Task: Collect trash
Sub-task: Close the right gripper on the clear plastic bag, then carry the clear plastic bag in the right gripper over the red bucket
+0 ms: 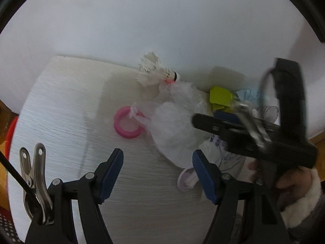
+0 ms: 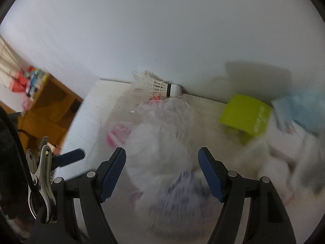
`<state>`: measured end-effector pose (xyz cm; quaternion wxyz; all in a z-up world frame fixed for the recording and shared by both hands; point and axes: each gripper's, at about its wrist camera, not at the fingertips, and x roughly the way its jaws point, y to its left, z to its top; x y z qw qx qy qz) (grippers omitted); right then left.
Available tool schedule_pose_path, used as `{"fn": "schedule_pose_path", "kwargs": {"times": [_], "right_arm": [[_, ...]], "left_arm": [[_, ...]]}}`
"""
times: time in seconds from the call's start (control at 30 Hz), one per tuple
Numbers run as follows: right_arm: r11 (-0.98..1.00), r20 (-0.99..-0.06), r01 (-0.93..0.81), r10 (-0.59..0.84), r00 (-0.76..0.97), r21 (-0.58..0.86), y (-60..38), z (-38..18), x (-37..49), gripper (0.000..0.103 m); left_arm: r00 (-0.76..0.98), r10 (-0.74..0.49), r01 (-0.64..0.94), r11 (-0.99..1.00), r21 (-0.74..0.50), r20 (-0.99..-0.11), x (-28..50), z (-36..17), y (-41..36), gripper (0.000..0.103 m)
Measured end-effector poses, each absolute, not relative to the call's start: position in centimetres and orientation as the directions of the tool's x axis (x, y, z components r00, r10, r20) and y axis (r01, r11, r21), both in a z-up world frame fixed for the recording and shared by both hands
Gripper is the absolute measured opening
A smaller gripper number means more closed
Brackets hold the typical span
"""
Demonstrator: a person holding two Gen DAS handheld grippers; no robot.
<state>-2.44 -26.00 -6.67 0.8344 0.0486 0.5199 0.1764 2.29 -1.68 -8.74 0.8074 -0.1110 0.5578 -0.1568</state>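
A crumpled clear plastic bag (image 1: 174, 122) lies on the white table (image 1: 61, 122), with a pink ring (image 1: 127, 125) at its left and a worn white shuttlecock (image 1: 154, 72) behind it by the wall. My left gripper (image 1: 157, 171) is open and empty, just short of the bag. My right gripper (image 2: 161, 174) is open, its jaws either side of the blurred bag (image 2: 160, 142). The right gripper also shows in the left wrist view (image 1: 254, 132), above the trash at the right. The shuttlecock (image 2: 156, 85) shows in the right wrist view too.
A lime-green box (image 2: 245, 114) and light blue and white wrappers (image 2: 294, 109) lie at the right by the wall. A small lilac ring (image 1: 186, 180) lies by my left gripper's right finger. A wooden shelf (image 2: 46, 109) stands left of the table. A red rim (image 1: 11, 134) shows at the table's left.
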Motion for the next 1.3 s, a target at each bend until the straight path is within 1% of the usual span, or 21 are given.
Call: {"fn": "schedule_pose_path", "kwargs": {"times": [0.07, 0.13, 0.2, 0.23, 0.27, 0.3, 0.37, 0.4, 0.47, 0.5, 0.53, 0.6, 0.7, 0.83, 1.03, 1.17, 1.3], "right_arm": [[0.935, -0.864, -0.234, 0.339, 0.371, 0.267, -25.9, -8.2, -1.4, 0.075], [0.922, -0.863, -0.215, 0.379, 0.333, 0.322, -26.3, -9.6, -0.7, 0.074], [0.900, -0.832, -0.212, 0.434, 0.346, 0.382, -26.9, -10.0, -0.8, 0.063], [0.889, -0.823, -0.206, 0.456, 0.339, 0.408, -27.2, -10.2, -0.9, 0.047], [0.881, -0.816, -0.197, 0.473, 0.334, 0.430, -27.5, -10.4, -1.0, 0.036], [0.863, -0.796, -0.180, 0.504, 0.334, 0.471, -28.0, -10.6, -1.3, 0.034], [0.818, -0.753, -0.158, 0.572, 0.326, 0.553, -28.9, -11.0, -1.9, 0.019], [0.785, -0.722, -0.150, 0.614, 0.320, 0.601, -29.3, -11.1, -2.3, 0.014], [0.699, -0.638, -0.137, 0.702, 0.316, 0.702, -30.0, -11.2, -3.3, 0.012], [0.678, -0.615, -0.136, 0.720, 0.321, 0.723, -30.2, -11.2, -3.7, 0.012], [0.660, -0.595, -0.134, 0.734, 0.327, 0.740, -30.5, -11.1, -4.3, 0.012], [0.655, -0.587, -0.128, 0.735, 0.340, 0.745, -30.9, -11.1, -4.9, 0.012], [0.637, -0.559, -0.123, 0.740, 0.373, 0.761, -31.8, -10.6, -5.9, 0.011], [0.625, -0.530, -0.150, 0.747, 0.401, 0.766, -32.1, -9.4, -6.8, 0.011], [0.638, -0.504, -0.235, 0.742, 0.442, 0.733, -32.2, -5.2, -7.8, 0.011], [0.645, -0.492, -0.281, 0.741, 0.457, 0.711, -31.6, -3.2, -7.9, 0.011], [0.639, -0.488, -0.303, 0.751, 0.445, 0.707, -30.3, -2.6, -7.8, 0.011]], "left_arm": [[0.309, -0.389, 0.118, 0.921, -0.371, -0.868, 2.7, -9.4, -1.9, 0.074], [0.297, -0.397, 0.112, 0.918, -0.381, -0.868, 3.0, -9.9, -1.9, 0.074], [0.286, -0.398, 0.102, 0.917, -0.385, -0.872, 3.3, -10.5, -2.1, 0.074], [0.276, -0.399, 0.087, 0.917, -0.390, -0.875, 3.4, -10.8, -2.1, 0.074], [0.268, -0.416, 0.070, 0.908, -0.414, -0.869, 3.5, -11.1, -1.9, 0.074], [0.262, -0.436, 0.054, 0.897, -0.438, -0.861, 3.6, -11.4, -1.7, 0.076], [0.240, -0.489, 0.003, 0.865, -0.502, -0.839, 3.6, -12.0, -1.2, 0.078], [0.238, -0.512, -0.011, 0.848, -0.529, -0.826, 3.5, -12.1, -1.0, 0.078], [0.267, -0.535, -0.041, 0.825, -0.564, -0.802, 3.0, -11.7, -0.2, 0.077], [0.288, -0.528, -0.038, 0.827, -0.560, -0.799, 2.6, -11.3, 0.0, 0.068], [0.311, -0.498, -0.030, 0.846, -0.532, -0.810, 2.2, -10.6, 0.3, 0.044], [0.327, -0.447, -0.016, 0.878, -0.478, -0.833, 1.7, -9.7, 0.7, 0.014], [0.352, -0.482, -0.015, 0.854, -0.520, -0.802, 0.9, -8.5, 1.8, 0.007], [0.409, -0.493, 0.019, 0.846, -0.533, -0.768, 0.3, -6.0, 2.3, 0.004], [0.470, -0.503, 0.056, 0.837, -0.544, -0.726, -1.0, -2.1, 3.7, 0.004], [0.490, -0.500, 0.075, 0.840, -0.537, -0.714, -0.1, -0.7, 3.8, 0.004], [0.513, -0.485, 0.073, 0.847, -0.527, -0.708, -0.9, -0.3, 2.9, 0.004]]}}
